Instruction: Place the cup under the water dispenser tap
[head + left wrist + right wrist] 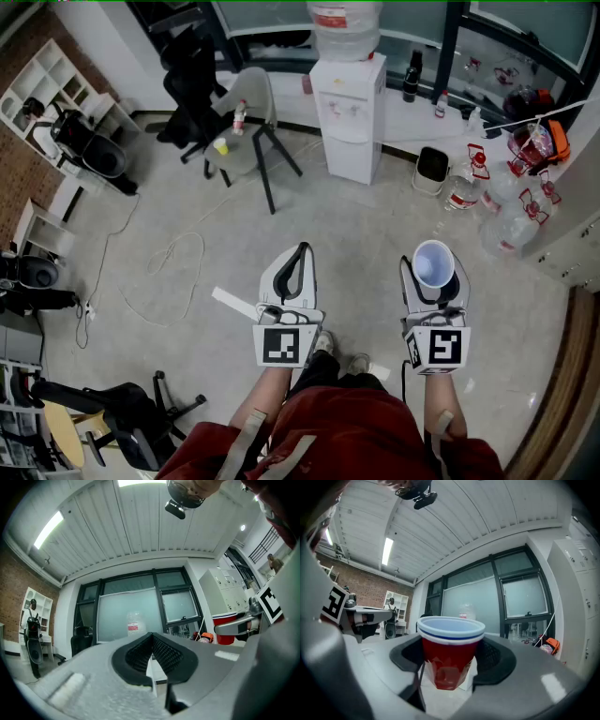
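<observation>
Nearest, the right gripper (434, 281) has its jaws spread wide and pressed on the lower body of one red cup (451, 656). The cup stands upright with its white mouth up, probably so that it can be set straight down under a tap without being turned. Beside it, the left gripper (300, 255) has its jaws brought together with nothing between them. It looks like the spare hand, since one cup needs only one grip. Both grippers point ahead over bare floor. Well apart from them, against the far window wall, stands the single white water dispenser (349, 117) with one big bottle (345, 28) upended on top. Its taps are too small to count. The cup is nowhere near them yet, so the carry across the room seems to be what is left.
</observation>
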The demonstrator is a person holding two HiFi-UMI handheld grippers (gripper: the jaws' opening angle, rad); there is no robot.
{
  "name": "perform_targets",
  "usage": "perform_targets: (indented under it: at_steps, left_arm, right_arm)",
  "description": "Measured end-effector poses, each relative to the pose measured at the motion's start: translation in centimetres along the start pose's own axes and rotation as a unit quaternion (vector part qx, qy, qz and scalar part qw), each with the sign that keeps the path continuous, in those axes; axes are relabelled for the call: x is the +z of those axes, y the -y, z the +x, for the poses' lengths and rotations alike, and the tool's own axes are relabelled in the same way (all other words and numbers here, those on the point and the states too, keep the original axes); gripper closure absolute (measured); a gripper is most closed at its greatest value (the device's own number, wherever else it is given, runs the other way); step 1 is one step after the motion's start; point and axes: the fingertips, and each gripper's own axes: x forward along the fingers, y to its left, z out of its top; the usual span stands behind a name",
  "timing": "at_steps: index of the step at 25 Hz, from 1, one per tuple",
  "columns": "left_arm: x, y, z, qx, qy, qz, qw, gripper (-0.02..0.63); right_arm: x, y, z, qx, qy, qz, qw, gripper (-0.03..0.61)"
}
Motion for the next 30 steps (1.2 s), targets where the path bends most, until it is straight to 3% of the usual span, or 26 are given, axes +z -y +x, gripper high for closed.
perform_targets:
  at_steps: [10, 18, 23, 30]
  left_arm:
    - [-3.0, -4.7, 6.1, -0.010, -0.005, 0.010, 0.9999, 0.617]
    - [-5.0, -12.9, 10.4, -0.014, -0.001, 0.017, 0.9998, 0.617]
    - [-6.8, -18.3, 11.6, -0.008, -0.017, -0.001, 0.9998, 0.617]
    - [-7.3, -21.9, 15.4, 0.003, -0.012, -0.005, 0.9999, 0.617]
  right_arm:
    - [-2.0, -0.6, 8.4, 0.000, -0.013, 0.006, 1.000, 0.287]
    - [-3.6, -5.1, 17.0, 0.018, -0.028, 0.011, 0.999, 0.284]
    - [-3.4, -8.2, 21.7, 0.024, -0.026, -0.002, 0.999, 0.282]
    - [-2.6, -8.5, 27.1, 0.034, -0.013, -0.016, 0.999, 0.282]
